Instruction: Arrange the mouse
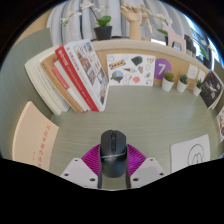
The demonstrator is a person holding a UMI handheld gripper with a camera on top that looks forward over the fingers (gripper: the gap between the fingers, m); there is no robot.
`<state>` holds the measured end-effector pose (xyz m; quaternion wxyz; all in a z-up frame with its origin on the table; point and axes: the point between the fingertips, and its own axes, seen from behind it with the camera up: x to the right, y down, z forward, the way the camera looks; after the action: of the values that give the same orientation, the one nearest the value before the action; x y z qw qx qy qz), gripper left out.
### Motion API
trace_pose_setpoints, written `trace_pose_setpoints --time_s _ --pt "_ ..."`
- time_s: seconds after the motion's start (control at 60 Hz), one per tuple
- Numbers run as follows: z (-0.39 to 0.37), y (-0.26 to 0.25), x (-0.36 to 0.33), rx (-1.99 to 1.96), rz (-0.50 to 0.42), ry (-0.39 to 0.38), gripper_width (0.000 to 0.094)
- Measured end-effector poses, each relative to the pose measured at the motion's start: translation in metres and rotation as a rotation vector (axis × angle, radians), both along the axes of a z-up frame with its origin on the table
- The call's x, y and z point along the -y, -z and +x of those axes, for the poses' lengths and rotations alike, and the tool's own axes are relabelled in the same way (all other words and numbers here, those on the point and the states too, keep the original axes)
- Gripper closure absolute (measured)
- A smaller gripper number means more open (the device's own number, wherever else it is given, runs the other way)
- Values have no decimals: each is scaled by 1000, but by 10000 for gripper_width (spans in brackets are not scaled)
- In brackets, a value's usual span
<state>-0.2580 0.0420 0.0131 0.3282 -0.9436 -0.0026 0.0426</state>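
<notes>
Black mouse (pixel 111 150) with scroll wheel, lengthwise between claw (pixel 112 168) fingers, pads pressing both sides

Grey desk (pixel 120 112), books (pixel 78 75), potted plants (pixel 103 24).

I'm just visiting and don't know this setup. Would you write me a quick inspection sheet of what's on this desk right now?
Surface: pale desk top, mostly bare in the middle.
Job's things: black mouse between the fingers of the hand-held gripper.
Clutter: open magazines leaning at the left; printed cards along the back; small potted plants; a white card with a round logo beside the gripper.
Grippers: both pink pads press the mouse's sides; it looks shut on it.
Cables: nothing seen.
Surroundings: a shelf behind with a plant and a wooden figure.
</notes>
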Motion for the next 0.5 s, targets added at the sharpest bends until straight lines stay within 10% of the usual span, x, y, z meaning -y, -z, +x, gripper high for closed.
trace_pose_setpoints --time_s 0.317,0.5 --pt "157 -204 22 113 393 23 620" --pt "249 -176 58 144 337 38 621"
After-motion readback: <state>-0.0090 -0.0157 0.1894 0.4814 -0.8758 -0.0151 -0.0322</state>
